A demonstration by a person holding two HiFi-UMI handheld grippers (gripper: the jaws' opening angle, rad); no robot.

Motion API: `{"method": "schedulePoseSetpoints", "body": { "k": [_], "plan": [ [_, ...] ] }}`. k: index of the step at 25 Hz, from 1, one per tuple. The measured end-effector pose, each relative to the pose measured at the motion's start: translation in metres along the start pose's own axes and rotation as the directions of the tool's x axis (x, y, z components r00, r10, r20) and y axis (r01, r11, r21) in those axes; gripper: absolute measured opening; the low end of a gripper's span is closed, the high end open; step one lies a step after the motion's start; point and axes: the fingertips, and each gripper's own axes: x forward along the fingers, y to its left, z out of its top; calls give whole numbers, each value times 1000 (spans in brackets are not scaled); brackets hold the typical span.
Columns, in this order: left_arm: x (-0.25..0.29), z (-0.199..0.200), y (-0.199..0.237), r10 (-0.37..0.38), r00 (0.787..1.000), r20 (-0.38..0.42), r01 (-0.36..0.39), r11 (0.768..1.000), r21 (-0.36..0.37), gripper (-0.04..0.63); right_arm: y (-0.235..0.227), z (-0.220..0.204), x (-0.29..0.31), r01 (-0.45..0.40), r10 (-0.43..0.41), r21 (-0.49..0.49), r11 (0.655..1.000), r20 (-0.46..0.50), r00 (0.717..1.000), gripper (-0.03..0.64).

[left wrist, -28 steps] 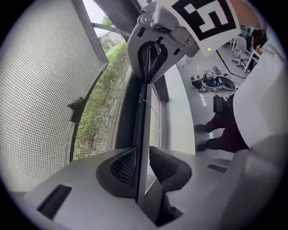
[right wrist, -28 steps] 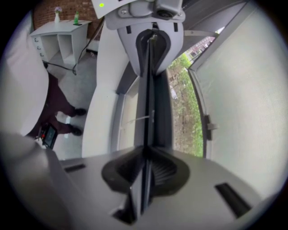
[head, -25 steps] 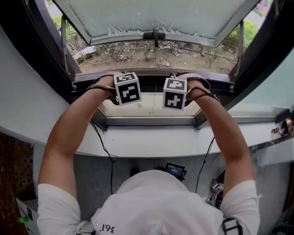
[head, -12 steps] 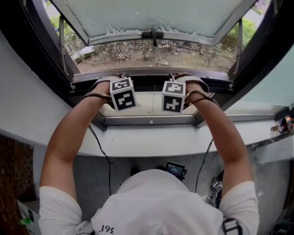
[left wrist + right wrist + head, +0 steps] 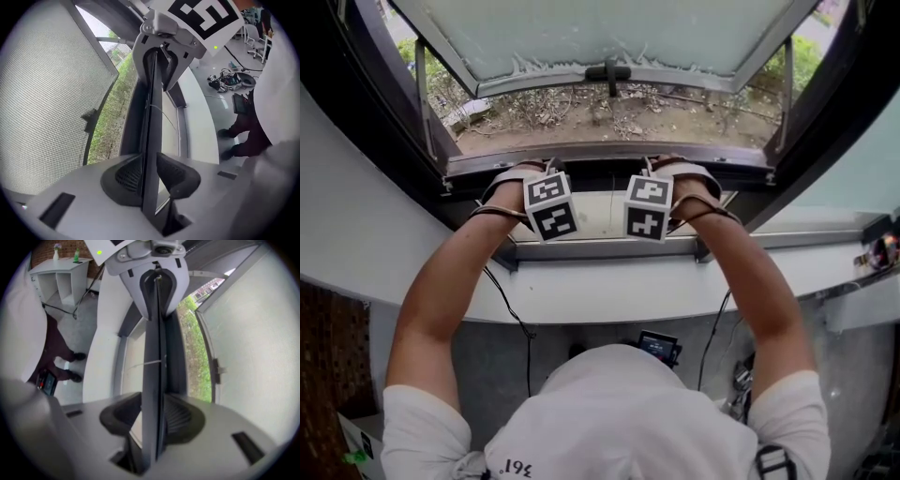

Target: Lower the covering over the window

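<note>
A thin dark rail (image 5: 595, 173) runs along the bottom of the window opening, just above the pale lower pane (image 5: 600, 214). Both hands are on it, side by side. In the left gripper view the rail (image 5: 151, 117) passes between the pads of my left gripper (image 5: 150, 173), which has just been closing and is shut on it. My right gripper (image 5: 153, 416) has also just been closing and is shut on the same rail (image 5: 153, 333). Each gripper sees the other further along the rail: the right one (image 5: 161, 51) and the left one (image 5: 157, 282).
The window sash (image 5: 609, 33) is swung outward, its dark handle (image 5: 612, 70) at its lower edge. Ground and plants lie outside. A white sill (image 5: 600, 291) is below the hands. Cables and a small device (image 5: 658, 347) are on the floor. A white shelf (image 5: 61, 282) stands behind.
The left gripper's marker cube has tipped a little and both cubes sit slightly lower in the picture. Both hands stay at the rail.
</note>
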Motion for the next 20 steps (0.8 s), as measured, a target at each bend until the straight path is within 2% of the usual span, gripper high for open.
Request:
{"method": "schedulePoseSetpoints", "body": {
  "k": [4, 10, 16, 20],
  "plan": [
    [0, -2, 1, 11, 1000, -4, -11, 1000, -10, 104, -1, 4, 1, 17, -17, 20, 1000, 0, 1000, 160],
    [0, -1, 1, -39, 999, -10, 38, 999, -38, 106, -3, 3, 3, 32, -32, 40, 999, 18, 999, 160],
    [0, -1, 5, -24, 1000, -9, 23, 999, -37, 85, -5, 4, 3, 33, -33, 22, 999, 5, 999, 155],
    [-1, 0, 8, -9, 1000, -10, 8, 999, -36, 77, -10, 4, 4, 72, -72, 6, 997, -24, 997, 127]
  ]
}}
